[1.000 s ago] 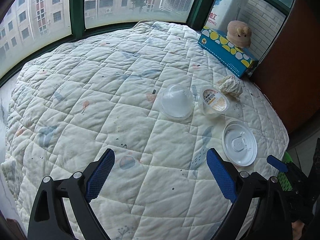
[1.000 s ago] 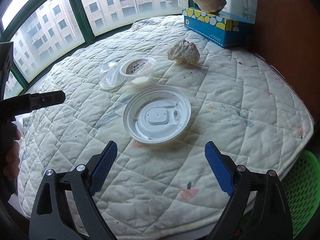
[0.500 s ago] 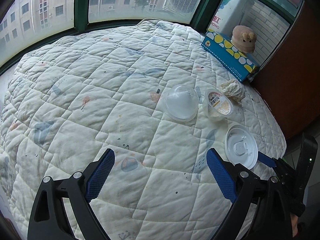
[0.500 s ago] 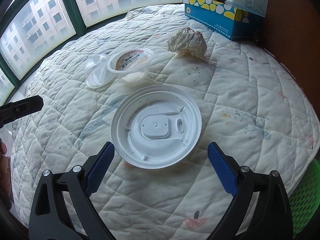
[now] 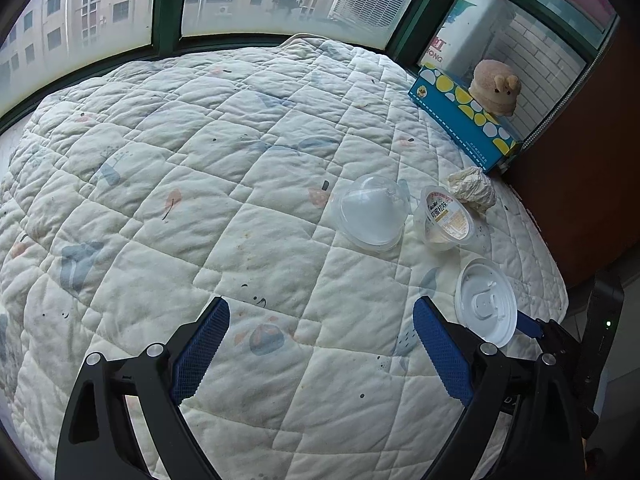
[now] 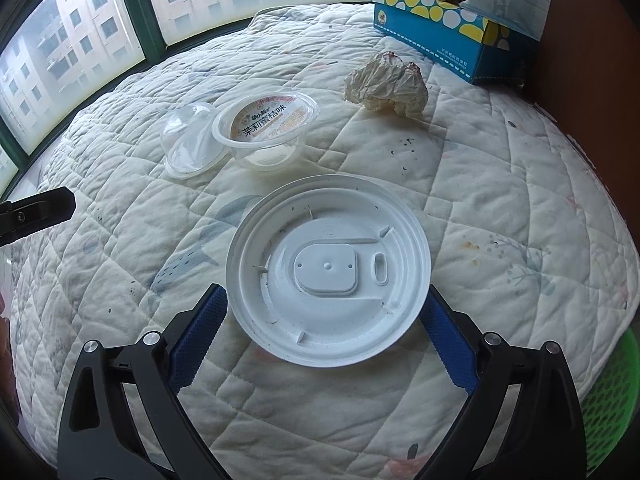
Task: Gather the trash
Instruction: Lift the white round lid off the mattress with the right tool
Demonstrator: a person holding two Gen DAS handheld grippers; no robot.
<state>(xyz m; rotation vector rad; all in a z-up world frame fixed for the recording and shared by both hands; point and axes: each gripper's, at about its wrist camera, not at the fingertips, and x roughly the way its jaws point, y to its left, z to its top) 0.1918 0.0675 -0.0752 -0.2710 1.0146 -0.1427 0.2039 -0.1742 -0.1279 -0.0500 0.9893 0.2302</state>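
A round white plastic lid point(image 6: 326, 270) lies upside down on the quilt, and my open right gripper point(image 6: 324, 312) has a finger on each side of it, not closed on it. Behind it stand a labelled clear cup point(image 6: 267, 126), a clear dome lid point(image 6: 190, 142) and a crumpled paper ball point(image 6: 386, 82). In the left wrist view the same white lid point(image 5: 486, 300), cup point(image 5: 446, 218), dome point(image 5: 372, 210) and paper ball point(image 5: 472, 188) lie at the right. My left gripper point(image 5: 320, 344) is open and empty over bare quilt.
A blue tissue box point(image 6: 448, 38) with a plush toy point(image 5: 494, 88) on it stands at the back right against a brown wall. A green mesh bin point(image 6: 608, 408) sits below the bed's right edge. Windows run along the far side of the quilt point(image 5: 200, 160).
My right gripper has moved forward until its open fingers flank the white lid. My left gripper has drifted a little, still open above the quilt.
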